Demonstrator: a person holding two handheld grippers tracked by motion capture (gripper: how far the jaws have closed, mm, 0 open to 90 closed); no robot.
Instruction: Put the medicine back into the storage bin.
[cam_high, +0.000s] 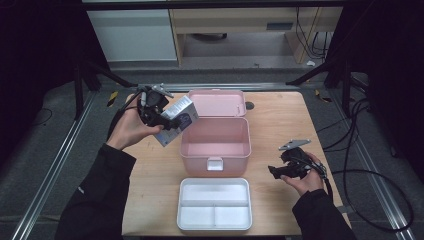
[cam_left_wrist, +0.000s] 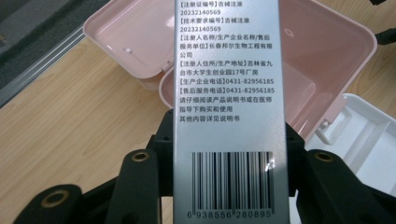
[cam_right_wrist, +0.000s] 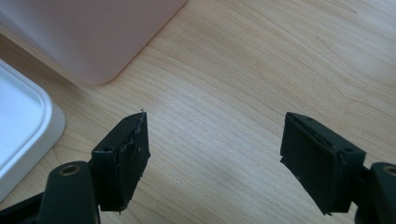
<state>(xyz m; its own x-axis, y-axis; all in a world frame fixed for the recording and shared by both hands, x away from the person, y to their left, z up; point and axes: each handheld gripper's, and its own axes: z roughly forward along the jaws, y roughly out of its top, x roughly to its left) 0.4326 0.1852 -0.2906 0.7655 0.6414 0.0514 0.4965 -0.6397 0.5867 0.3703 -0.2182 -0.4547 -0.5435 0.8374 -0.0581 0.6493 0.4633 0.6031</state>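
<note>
My left gripper (cam_high: 167, 121) is shut on a small white and blue carton (cam_high: 176, 119), held in the air just left of the open pink box (cam_high: 215, 147). In the left gripper view the carton's silver side (cam_left_wrist: 229, 93) with printed text and a barcode stands between the black jaws, with the pink box (cam_left_wrist: 336, 51) behind it. My right gripper (cam_high: 276, 172) hovers low over the table right of the pink box; its jaws stand open with nothing between them (cam_right_wrist: 215, 154) above bare wood.
The pink box's lid (cam_high: 220, 102) lies back open toward the far side. A white divided tray (cam_high: 215, 204) sits at the table's (cam_high: 280, 125) near edge, in front of the pink box. Cables trail off the right side of the table.
</note>
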